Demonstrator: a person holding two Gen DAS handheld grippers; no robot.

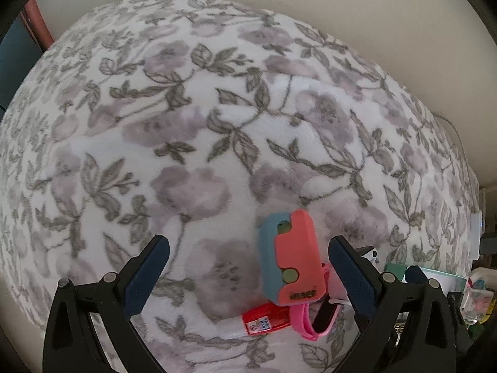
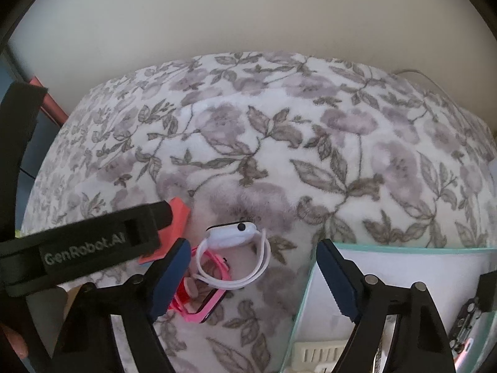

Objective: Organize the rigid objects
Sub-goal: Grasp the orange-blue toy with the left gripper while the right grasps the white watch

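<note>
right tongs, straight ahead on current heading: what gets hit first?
Probably the white smartwatch with its looped white strap, lying just beyond the open right tongs and slightly left of centre. Past it there is only floral fleece blanket. Depth is unclear in the fisheye view.

Both the left gripper (image 1: 248, 264) and right gripper (image 2: 253, 267) hover, jaws spread wide.

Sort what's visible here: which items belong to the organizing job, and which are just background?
Job items:
coral-and-blue case
white smartwatch
pink smartwatch
red tube
mint-rimmed box, likely the container
left gripper and right gripper, both open

Background:
floral blanket
beige wall
clutter at the right edge, too blurred to identify
</note>
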